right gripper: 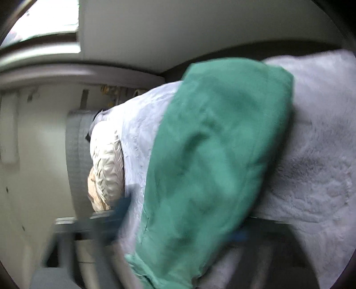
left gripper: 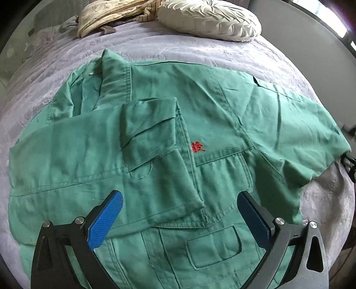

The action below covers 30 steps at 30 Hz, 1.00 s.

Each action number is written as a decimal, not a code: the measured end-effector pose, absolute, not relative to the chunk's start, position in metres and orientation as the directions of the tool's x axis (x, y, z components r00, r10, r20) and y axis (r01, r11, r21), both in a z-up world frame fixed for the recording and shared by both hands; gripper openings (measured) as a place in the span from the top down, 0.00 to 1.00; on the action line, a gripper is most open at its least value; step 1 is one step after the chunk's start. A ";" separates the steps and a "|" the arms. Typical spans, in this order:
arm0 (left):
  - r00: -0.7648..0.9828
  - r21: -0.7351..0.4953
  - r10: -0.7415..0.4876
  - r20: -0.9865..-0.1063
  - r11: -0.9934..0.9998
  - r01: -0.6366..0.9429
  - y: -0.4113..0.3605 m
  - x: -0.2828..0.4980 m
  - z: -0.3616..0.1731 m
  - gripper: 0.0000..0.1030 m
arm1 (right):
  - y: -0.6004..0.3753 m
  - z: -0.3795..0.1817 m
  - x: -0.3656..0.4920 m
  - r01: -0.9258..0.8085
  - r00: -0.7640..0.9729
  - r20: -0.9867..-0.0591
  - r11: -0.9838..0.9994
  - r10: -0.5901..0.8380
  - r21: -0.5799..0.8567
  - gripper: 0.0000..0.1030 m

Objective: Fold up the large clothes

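Left wrist view: the left hand-held gripper (left gripper: 180, 211) hangs steeply over a green jacket (left gripper: 222, 115), its two blue-padded fingers (left gripper: 104, 222) spread wide apart with nothing pinched between them. Under the gap lies the cuff end of a folded-in sleeve (left gripper: 153, 160), which crosses the front of the garment at a slant. Just past it, a small red embroidered mark (left gripper: 197, 147) sits beside the front placket, above a stitched chest pocket. A second pocket with a rounded flap (left gripper: 213, 249) lies near the lower edge of the view, between the fingers. The collar (left gripper: 115, 75) stands slightly raised at the far left of the jacket. The other sleeve (left gripper: 300, 124) stretches out to the right, toward the bed's edge. The whole jacket lies spread on a bed covered with a pale lilac quilted cover (left gripper: 200, 49). At the far end of the bed rest a round cream pleated cushion (left gripper: 209, 20) and a crumpled beige cloth (left gripper: 111, 15).

Right wrist view is heavily blurred. The right hand-held gripper (right gripper: 180, 220) shows only as smeared blue and grey shapes, with the green jacket (right gripper: 211, 155) bunched in front of it; I cannot tell whether its fingers are clamped on the fabric. Beyond lie the lilac cover (right gripper: 311, 155) and the cream cushion (right gripper: 106, 169).
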State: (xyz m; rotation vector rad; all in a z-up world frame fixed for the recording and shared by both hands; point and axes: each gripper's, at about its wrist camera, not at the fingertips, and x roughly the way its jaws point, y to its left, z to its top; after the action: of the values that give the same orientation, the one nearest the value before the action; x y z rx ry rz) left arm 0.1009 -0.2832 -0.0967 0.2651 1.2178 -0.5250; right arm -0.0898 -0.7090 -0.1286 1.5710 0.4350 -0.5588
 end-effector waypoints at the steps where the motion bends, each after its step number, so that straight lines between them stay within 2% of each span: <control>1: 0.241 -0.086 -0.241 -0.940 0.852 0.516 -0.279 0.102 -0.096 0.00 | -0.711 -0.135 -0.089 0.576 0.811 -0.583 -0.114 -0.041 0.809 0.96; 4: 0.226 -0.096 -0.245 -0.943 0.849 0.520 -0.263 0.106 -0.094 0.00 | -0.706 -0.134 -0.089 0.530 0.840 -0.540 -0.127 -0.058 0.838 0.96; 7: 0.240 -0.065 -0.221 -0.945 0.849 0.525 -0.249 0.113 -0.093 0.00 | -0.696 -0.116 -0.073 0.489 0.871 -0.490 -0.048 -0.031 0.871 0.96; 13: 0.279 -0.069 -0.220 -0.935 0.883 0.464 -0.207 0.130 -0.084 0.00 | -0.650 -0.052 -0.002 0.398 0.895 -0.431 0.231 0.116 0.888 0.96; 17: 0.328 -0.041 -0.191 -0.925 0.910 0.413 -0.172 0.140 -0.075 0.00 | -0.585 -0.015 0.065 0.311 0.866 -0.438 0.424 0.242 0.850 0.96; 20: 0.376 -0.010 -0.163 -0.912 0.927 0.375 -0.144 0.146 -0.069 0.00 | -0.505 0.003 0.120 0.221 0.788 -0.507 0.608 0.350 0.762 0.96; 23: 0.407 0.024 -0.118 -0.906 0.945 0.327 -0.118 0.151 -0.070 0.00 | -0.415 -0.006 0.165 0.118 0.671 -0.603 0.740 0.432 0.662 0.96; 27: 0.396 0.035 -0.072 -0.915 0.966 0.255 -0.077 0.152 -0.080 0.00 | -0.328 -0.066 0.200 0.113 0.490 -0.729 0.794 0.478 0.597 0.96; 30: 0.373 0.026 -0.060 -0.926 0.975 0.221 -0.057 0.151 -0.087 0.00 | -0.294 -0.116 0.214 0.186 0.343 -0.857 0.866 0.385 0.464 0.90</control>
State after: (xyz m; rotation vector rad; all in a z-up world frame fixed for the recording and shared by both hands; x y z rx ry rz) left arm 0.1506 -0.0566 -0.0875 0.1546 1.1757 -0.1813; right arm 0.2145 -0.2940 -0.1155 0.5419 1.2312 0.1381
